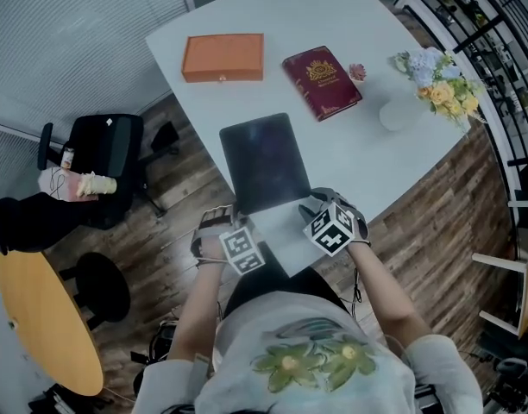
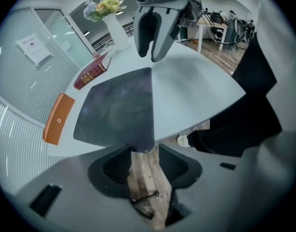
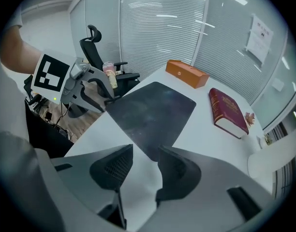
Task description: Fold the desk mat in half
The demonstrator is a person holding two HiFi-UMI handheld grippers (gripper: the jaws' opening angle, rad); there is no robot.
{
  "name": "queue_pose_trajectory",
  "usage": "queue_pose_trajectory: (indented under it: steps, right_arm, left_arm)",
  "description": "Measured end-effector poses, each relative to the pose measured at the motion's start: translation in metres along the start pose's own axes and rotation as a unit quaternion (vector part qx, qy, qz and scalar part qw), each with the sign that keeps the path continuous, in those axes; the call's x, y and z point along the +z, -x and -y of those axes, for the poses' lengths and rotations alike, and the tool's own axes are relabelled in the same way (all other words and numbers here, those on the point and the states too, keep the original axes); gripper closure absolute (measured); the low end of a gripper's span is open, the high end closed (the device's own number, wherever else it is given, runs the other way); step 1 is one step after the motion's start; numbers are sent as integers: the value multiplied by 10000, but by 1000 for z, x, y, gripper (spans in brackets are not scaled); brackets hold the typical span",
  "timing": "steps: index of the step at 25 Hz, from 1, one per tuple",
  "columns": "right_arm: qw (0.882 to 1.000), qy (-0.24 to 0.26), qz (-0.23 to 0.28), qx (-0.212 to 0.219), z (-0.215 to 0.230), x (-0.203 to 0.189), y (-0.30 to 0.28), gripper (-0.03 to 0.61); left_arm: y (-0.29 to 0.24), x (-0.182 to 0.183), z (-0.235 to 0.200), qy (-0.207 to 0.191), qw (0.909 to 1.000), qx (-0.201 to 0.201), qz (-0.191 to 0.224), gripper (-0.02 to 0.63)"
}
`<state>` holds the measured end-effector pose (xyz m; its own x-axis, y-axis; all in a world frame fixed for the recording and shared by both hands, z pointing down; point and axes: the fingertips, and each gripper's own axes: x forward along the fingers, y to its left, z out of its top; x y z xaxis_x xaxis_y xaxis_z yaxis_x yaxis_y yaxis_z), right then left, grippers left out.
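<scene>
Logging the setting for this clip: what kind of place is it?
Most likely an office meeting room: a large white table carrying a dark desk mat, a black swivel office chair beside it, and glass partition walls hung with blinds.

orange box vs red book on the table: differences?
Colour: the orange box is plain, with a small stud on its side; the red book is dark red with gold ornament on its cover. Place: the box lies beyond the mat to the left, the book beyond it to the right, turned more askew. Both lie flat and closed on the table.
</scene>
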<state>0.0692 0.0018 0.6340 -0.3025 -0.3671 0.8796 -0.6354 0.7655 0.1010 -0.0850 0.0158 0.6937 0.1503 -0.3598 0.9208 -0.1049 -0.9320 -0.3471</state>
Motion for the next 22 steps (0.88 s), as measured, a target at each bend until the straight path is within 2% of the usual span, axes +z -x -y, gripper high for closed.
queue_pose_trajectory:
  steps: [3, 7, 10, 13, 15, 22]
  right_arm:
    - [10000, 33, -20, -10, 2, 1, -2, 408]
    - [10000, -22, -28, -17, 3, 1, -2, 408]
    - [10000, -8, -34, -8, 4, 1, -2, 408]
    - [10000, 38, -65, 29, 5, -1, -4, 408]
    - [9999, 109, -109, 64, 5, -1, -7, 408]
    - [9981, 499, -239, 266, 3, -5, -14, 408]
  left_arm:
    - [-5, 1, -2, -127, 9999, 45, 15, 453]
    - [-3, 1, -4, -51, 9999, 17, 144, 463]
    - [0, 2, -3, 125, 9995, -177, 243, 489]
    - [4, 7, -1, 317, 9984, -305, 344, 549]
    - [7, 8, -4, 535, 9974, -294, 393, 591]
    - [19, 11, -15, 1685, 9828, -490, 566, 598]
